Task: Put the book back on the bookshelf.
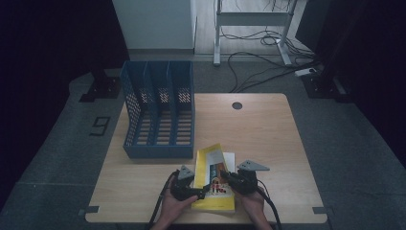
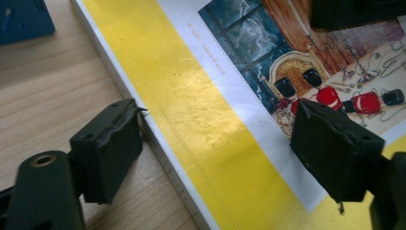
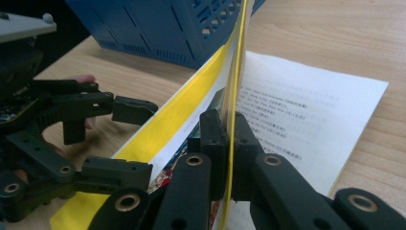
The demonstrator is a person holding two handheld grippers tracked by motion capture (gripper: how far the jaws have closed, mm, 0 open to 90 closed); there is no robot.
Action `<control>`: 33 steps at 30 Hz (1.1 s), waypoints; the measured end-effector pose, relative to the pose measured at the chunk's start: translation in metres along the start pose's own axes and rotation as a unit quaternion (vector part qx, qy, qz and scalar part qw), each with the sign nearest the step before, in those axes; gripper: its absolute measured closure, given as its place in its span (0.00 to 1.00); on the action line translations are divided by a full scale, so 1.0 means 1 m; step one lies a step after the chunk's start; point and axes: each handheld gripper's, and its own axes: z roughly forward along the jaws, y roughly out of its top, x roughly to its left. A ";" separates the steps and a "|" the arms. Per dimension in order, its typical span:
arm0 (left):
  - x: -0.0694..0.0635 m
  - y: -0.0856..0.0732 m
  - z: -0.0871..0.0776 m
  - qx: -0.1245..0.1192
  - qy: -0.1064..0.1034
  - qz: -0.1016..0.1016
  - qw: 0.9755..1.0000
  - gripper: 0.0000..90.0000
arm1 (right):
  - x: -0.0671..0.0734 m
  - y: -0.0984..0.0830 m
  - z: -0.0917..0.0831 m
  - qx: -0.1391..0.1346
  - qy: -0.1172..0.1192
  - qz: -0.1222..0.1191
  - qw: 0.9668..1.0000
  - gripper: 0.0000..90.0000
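One yellow book lies at the tabletop's near edge. Right gripper fingers pinch its lifted cover; left gripper fingers gape wide astride the spine edge, gripping nothing. Blue file rack empty; filing undone.

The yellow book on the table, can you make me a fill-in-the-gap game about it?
1. The right gripper is shut on the ____ of the yellow book.
2. The left gripper has its jaws ____ across the book's edge.
3. The file organizer behind the book is ____ in colour.
4. The book lies on a ____ table.

Missing words: cover; open; blue; wooden
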 end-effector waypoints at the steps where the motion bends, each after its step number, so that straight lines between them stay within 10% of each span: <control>1: 0.001 0.000 0.000 0.001 -0.006 -0.003 1.000 0.21 | 0.001 0.001 -0.002 -0.003 -0.001 0.002 1.000 0.98; 33: 0.012 0.002 -0.003 -0.024 -0.077 -0.056 0.995 0.20 | 0.026 0.019 -0.030 -0.039 0.009 -0.050 0.998 0.98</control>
